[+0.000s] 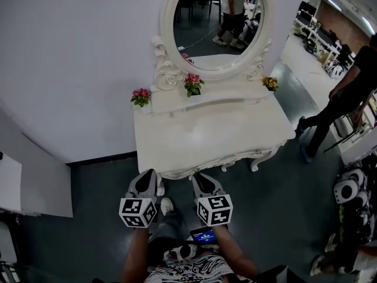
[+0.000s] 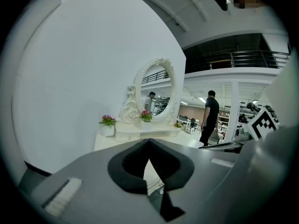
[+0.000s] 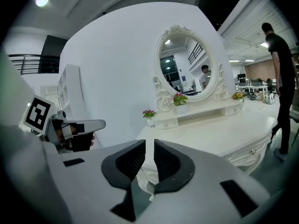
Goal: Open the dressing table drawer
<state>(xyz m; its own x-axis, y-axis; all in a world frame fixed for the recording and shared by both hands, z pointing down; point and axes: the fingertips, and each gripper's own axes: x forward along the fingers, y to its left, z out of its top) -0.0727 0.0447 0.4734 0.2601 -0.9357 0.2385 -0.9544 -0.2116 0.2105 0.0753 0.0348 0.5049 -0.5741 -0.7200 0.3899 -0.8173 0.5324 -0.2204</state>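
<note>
The white dressing table (image 1: 212, 135) stands against the wall with an oval mirror (image 1: 219, 17) on top. Its carved drawer front (image 1: 203, 168) faces me, with small knobs (image 1: 196, 170) along it. My left gripper (image 1: 147, 177) hovers just before the table's front left corner; in the left gripper view its jaws (image 2: 149, 142) meet at the tips, nothing held. My right gripper (image 1: 202, 179) is level with it, close to the drawer front's middle. In the right gripper view its jaws (image 3: 149, 146) stand a narrow gap apart with nothing between, and a knob (image 3: 252, 151) shows at the right.
Three small flower pots (image 1: 141, 96) (image 1: 193, 83) (image 1: 270, 83) sit on the table's raised back shelf. A person in black (image 1: 347, 93) walks at the right. Equipment (image 1: 353, 196) lies on the floor at the right, and a white panel (image 1: 35, 187) stands at the left.
</note>
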